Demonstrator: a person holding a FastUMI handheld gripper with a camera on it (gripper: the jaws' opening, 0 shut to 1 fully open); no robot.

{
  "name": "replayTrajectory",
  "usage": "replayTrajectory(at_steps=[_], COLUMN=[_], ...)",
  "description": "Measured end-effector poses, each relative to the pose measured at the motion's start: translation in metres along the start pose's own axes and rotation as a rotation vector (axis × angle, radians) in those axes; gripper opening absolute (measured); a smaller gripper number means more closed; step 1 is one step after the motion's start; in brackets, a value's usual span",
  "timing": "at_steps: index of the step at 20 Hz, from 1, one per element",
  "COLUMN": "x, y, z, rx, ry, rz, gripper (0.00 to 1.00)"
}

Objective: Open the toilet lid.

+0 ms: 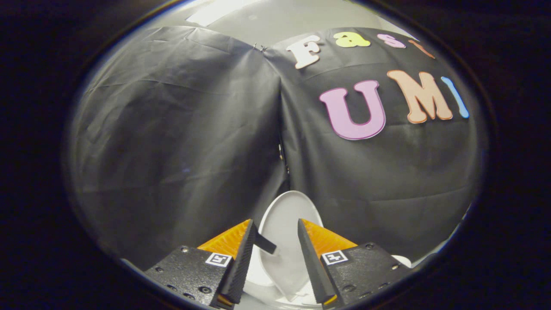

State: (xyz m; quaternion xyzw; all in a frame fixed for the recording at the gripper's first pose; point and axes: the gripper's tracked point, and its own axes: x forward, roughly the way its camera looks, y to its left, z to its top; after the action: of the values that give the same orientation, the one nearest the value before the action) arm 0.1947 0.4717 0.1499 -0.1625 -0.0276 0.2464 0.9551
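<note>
Claw [277,234] open | toilet lid [287,228] apparently raised between fingers | lower edge hidden

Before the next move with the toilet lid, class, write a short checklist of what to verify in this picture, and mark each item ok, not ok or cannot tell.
1. Toilet lid raised: ok, it stands upright against the black cloth wall.
2. Claw open: ok, its fingers stand apart with a gap between them.
3. Fingers clear of the lid: cannot tell, the lid sits between and beyond them and contact is unclear.
4. Lid resting stably on its own: cannot tell, its hinge is hidden behind the fingers.
5. Lid centred between the fingers: ok.
6. Seat below the lid down: cannot tell, too little of it shows.
</note>
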Motion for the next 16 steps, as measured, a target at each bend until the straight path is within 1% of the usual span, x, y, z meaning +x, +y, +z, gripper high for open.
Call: replayTrajectory(at_steps=[2,4,6,10,13,16], x=[-0.014,-0.032,-0.055,-0.109,-0.159,-0.21], y=[-0.022,-0.053,-0.081,-0.14,-0.193,-0.225], z=[0.01,0.014,0.02,0.03,0.028,0.022], rx=[0.005,0.022,0.035,0.064,0.11,0.12], ry=[-0.028,-0.042,-0.067,-0.169,-0.231,-0.264], rz=[-0.033,-0.094,-0.142,-0.223,-0.353,-0.454], gripper=[0.62,0.62,0.61,0.61,0.6,0.59])
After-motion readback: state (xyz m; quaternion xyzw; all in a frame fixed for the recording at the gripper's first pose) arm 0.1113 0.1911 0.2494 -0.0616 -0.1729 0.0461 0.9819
